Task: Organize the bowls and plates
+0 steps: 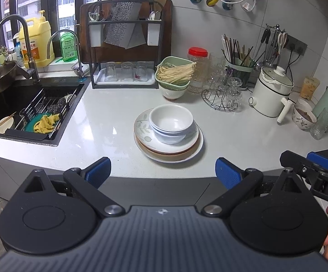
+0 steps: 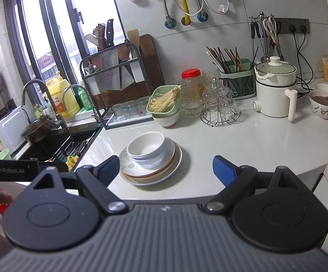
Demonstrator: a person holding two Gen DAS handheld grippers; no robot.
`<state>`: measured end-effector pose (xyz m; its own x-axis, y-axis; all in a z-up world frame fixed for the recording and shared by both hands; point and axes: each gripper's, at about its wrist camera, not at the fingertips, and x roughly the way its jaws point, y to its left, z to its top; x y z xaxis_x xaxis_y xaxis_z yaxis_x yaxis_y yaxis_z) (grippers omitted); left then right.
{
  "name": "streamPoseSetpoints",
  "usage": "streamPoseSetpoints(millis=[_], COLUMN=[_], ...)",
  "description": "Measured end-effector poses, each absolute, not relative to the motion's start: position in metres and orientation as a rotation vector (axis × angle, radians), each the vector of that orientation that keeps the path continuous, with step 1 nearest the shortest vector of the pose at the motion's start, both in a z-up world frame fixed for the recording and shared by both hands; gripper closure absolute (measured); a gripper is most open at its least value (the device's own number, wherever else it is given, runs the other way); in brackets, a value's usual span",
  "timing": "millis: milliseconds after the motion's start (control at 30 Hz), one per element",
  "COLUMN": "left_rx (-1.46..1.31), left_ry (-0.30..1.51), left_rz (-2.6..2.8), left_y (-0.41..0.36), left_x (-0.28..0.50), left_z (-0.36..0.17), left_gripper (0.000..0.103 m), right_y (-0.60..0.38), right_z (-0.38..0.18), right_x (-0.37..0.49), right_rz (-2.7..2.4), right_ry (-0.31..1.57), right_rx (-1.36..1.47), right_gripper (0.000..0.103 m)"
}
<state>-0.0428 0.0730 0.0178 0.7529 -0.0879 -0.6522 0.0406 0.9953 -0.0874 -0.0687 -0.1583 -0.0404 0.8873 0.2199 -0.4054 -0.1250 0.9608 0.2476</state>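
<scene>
**Plates and bowls all piled up in one stack, both grippers hanging back**

So the whole pile sits mid-surface (image 1: pixel 109 113): a few plates (image 1: pixel 164 151) stacked on each other, the top one with a leafy print, and nested white bowls (image 1: pixel 171 122) parked on top, a bit off-centre toward the right of the plates. The stack is well clear of the sink (image 1: pixel 27 104) on the left, and in front of the green basket of noodles (image 1: pixel 174 73) and the wire rack of glasses (image 1: pixel 222 90).

Left gripper (image 1: pixel 164 172) has its jaws wide apart, nothing between them, hovering at the surface's near edge just short of the plates. Right gripper (image 2: pixel 166 170) is the same deal: jaws spread, empty, the pile sitting just beyond its left finger. Neither one touches the dishes.
</scene>
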Motion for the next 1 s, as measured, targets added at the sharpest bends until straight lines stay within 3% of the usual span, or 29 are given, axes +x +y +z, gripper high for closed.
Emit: streamPoseSetpoints(millis=[1000], left_rx=[-0.089], left_ry=[0.697], left_rz=[-0.063], left_y=[0.077], left_x=[-0.074], left_z=[0.014], left_gripper=[0.003], right_y=[-0.158], right_z=[-0.047], right_x=[-0.088], right_rz=[0.185], right_ry=[0.437], right_rx=[0.210], right_gripper=[0.013])
